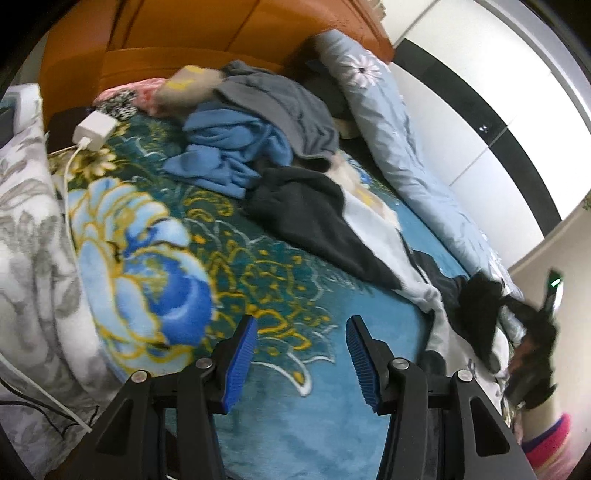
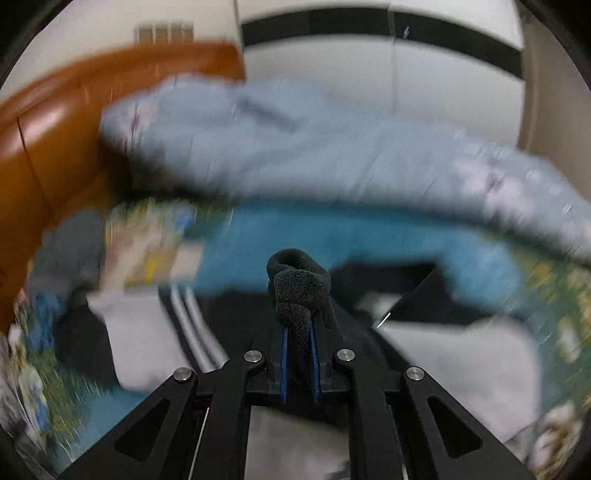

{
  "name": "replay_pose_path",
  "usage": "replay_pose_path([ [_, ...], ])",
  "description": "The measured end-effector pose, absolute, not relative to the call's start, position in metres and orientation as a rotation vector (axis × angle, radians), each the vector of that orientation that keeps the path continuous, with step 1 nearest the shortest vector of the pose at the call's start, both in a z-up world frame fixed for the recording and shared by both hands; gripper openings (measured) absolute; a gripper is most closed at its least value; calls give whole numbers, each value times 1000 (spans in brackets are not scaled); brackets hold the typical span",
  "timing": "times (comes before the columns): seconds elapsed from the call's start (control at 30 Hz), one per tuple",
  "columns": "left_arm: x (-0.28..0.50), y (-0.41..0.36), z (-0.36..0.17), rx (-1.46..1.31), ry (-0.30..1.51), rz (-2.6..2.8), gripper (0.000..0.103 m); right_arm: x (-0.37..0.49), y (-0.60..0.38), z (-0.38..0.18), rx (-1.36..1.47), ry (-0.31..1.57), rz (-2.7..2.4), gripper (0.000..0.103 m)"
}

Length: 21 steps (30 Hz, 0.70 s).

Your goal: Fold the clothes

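My left gripper stands open over the blue flowered blanket, nothing between its blue pads. Behind it lie a blue garment, a grey garment and a dark garment. A white and black garment runs from there to the right edge. In the right wrist view my right gripper is shut on a bunched fold of dark fleece cloth. Under it is the white and black garment, which has three white stripes. That view is heavily blurred. The hand's striped sleeve shows at lower right.
An orange wooden headboard bounds the far side. A rolled light-blue flowered quilt lines the right side, a grey-white flowered quilt the left. A white charger with its cable lies near the headboard. White wardrobe doors stand beyond.
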<state>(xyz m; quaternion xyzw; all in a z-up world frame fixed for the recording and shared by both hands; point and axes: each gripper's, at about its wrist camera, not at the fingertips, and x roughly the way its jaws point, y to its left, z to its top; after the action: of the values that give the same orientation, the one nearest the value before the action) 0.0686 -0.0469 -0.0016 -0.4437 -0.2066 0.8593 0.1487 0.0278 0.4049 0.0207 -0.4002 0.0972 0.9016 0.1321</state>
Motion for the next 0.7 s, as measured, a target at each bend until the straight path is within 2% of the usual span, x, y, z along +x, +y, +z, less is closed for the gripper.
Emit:
replay_pose_path([
  [0.13,61,-59,-10,-1302,-602,2484,54,35,376,-17,-1244,267,2613,10],
  [0.4,35,-53,-23,-1350,-653,2453,54,40,336,-44,-1312,42,2613,12],
  [0.5,21,-46,-26,-1369,-676,2429,54,39,338,-45,-1323,65,2654,24],
  [0.57,9,-41,-27,-1373,-692,2423,54,42,343,-38,-1333,132,2720,46],
  [0.7,-24,-32,-32,-1390,-724,2434,54,63,354,-12,-1256,237,2818,48],
])
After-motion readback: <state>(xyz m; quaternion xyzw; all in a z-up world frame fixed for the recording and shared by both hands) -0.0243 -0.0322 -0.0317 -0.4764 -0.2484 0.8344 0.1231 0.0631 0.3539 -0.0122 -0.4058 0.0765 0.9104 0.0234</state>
